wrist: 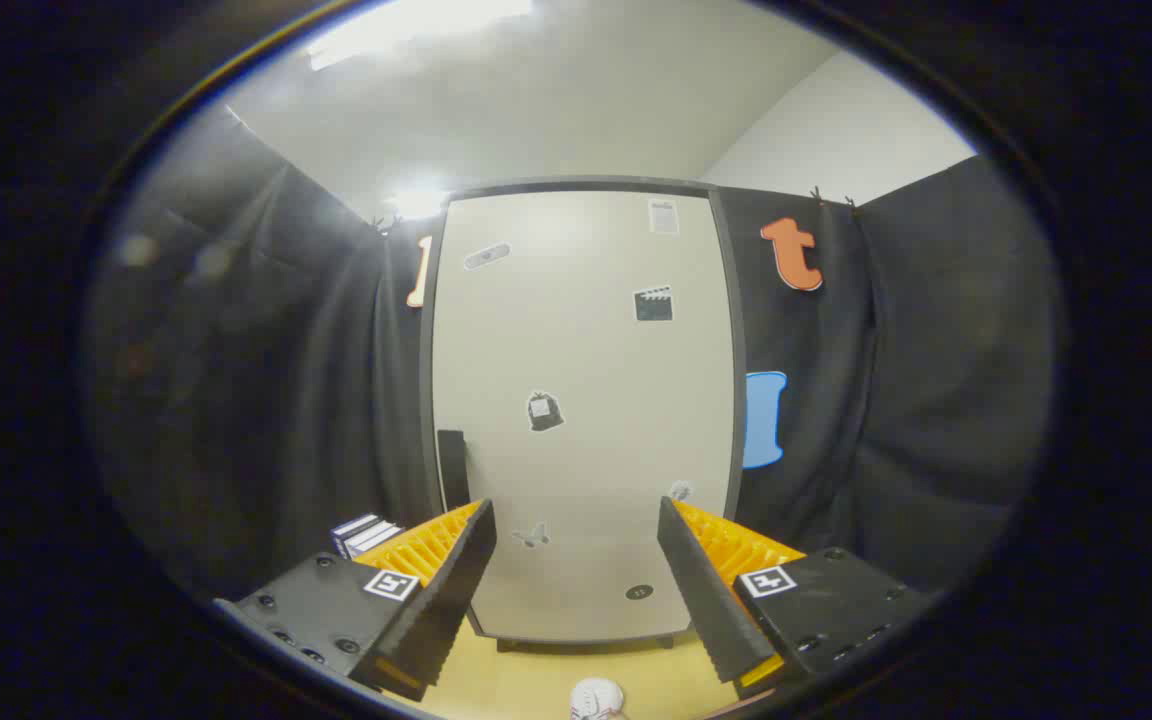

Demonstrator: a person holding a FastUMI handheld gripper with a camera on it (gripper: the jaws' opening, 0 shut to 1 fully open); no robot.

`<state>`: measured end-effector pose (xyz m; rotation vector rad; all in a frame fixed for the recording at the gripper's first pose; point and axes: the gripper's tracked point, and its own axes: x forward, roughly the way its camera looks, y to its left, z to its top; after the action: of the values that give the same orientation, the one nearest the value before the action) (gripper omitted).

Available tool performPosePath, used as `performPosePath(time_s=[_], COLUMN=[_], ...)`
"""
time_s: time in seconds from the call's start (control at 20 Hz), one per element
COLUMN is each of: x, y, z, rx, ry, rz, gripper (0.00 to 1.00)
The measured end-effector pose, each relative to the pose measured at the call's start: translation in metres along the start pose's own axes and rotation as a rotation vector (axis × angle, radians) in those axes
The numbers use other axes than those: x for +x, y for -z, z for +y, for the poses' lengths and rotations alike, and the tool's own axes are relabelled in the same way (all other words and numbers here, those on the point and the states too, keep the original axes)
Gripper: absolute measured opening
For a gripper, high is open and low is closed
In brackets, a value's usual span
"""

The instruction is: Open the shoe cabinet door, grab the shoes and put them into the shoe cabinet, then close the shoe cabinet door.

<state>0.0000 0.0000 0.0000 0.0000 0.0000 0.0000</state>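
A tall pale shoe cabinet [581,400] with a dark frame stands straight ahead, its door shut and dotted with small stickers. A dark vertical handle [452,468] sits on the door's left edge, just above my left finger. My gripper [576,540] is open, fingers spread wide with nothing between them, facing the lower part of the door a short way off. The rounded white toe of a shoe [596,698] shows on the floor below and between the fingers.
Black cloth walls close in on both sides of the cabinet. A small stack of white boxes or books [364,534] lies on the floor left of the cabinet, behind my left finger. The floor [536,680] is pale wood.
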Motion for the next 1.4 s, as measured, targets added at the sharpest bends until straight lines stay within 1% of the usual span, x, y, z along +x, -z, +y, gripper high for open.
performPosePath(time_s=[0.15, 0.4, 0.75, 0.9, 1.2, 1.3, 1.4], x=[0.002, -0.001, -0.002, 0.0, 0.021, 0.034, 0.05], y=[-0.002, 0.003, 0.004, 0.003, 0.012, 0.018, 0.023], z=[-0.003, -0.011, -0.009, -0.007, 0.021, 0.037, 0.051], rx=[0.005, 0.004, -0.001, 0.009, 0.01, 0.004, -0.001], ry=[-0.006, 0.01, 0.003, -0.014, -0.102, -0.108, -0.088], rz=[-0.001, 0.014, 0.026, 0.031, 0.06, 0.066, 0.066], gripper=[1.0, 1.0, 1.0, 1.0, 1.0, 1.0, 1.0])
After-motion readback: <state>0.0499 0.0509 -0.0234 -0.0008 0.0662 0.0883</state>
